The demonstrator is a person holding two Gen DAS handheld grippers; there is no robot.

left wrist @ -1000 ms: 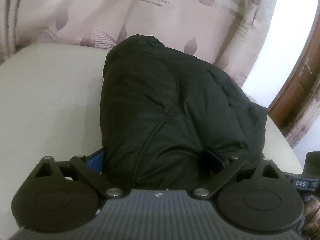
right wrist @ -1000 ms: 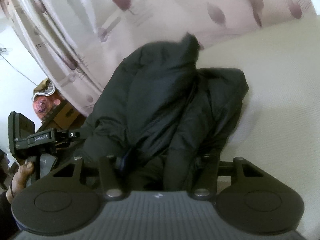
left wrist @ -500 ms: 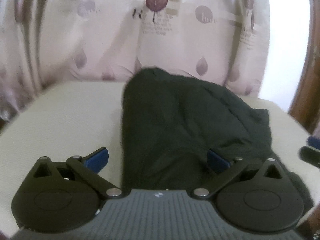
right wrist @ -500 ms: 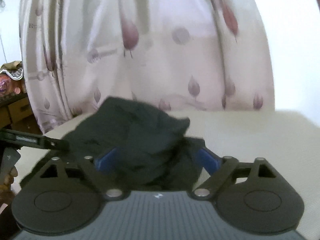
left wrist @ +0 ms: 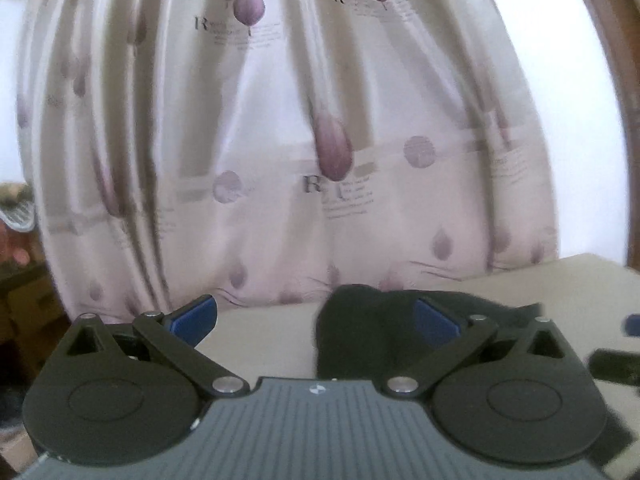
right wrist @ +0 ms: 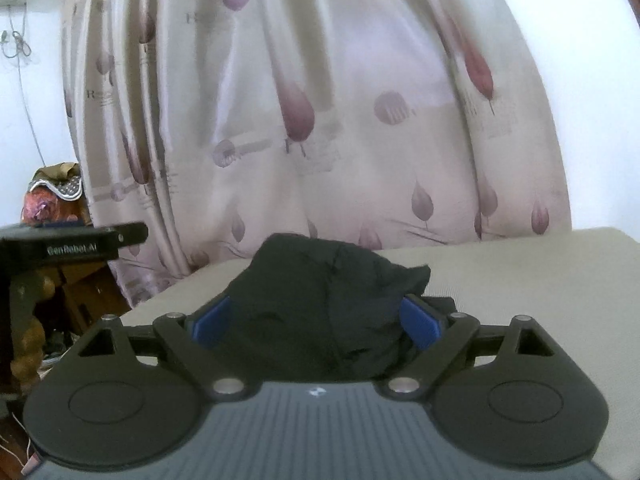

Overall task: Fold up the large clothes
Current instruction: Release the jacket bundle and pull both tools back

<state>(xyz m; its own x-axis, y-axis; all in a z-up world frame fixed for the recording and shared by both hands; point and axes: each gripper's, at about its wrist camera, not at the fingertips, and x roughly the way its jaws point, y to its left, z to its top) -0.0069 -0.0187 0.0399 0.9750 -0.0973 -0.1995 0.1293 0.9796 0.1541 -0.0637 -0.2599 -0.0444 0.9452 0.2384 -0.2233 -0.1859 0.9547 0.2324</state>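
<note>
A black padded jacket [right wrist: 320,280] lies bundled in a folded heap on a cream padded surface [right wrist: 520,272]. My right gripper [right wrist: 316,320] hovers just in front of and above it, its blue pads [right wrist: 420,320] spread wide apart and pressing on nothing. In the left wrist view the jacket [left wrist: 360,332] sits low and right of centre. My left gripper [left wrist: 314,318] is open too, one blue pad [left wrist: 192,316] over bare surface, the other in front of the cloth. The left gripper's body [right wrist: 72,240] shows at the left edge of the right wrist view.
A pale curtain [left wrist: 320,160] with purple leaf prints hangs right behind the surface [left wrist: 260,340]. A wooden door frame [left wrist: 600,60] stands at the right. Boxes and clutter [right wrist: 52,192] sit beyond the surface's left edge. A blurred part of the right gripper [left wrist: 616,364] shows at the right.
Both grippers have let go of the jacket, lifted away from it and tipped up towards level. The right gripper's fingers have spread wide. The jacket stays down on the surface.
</note>
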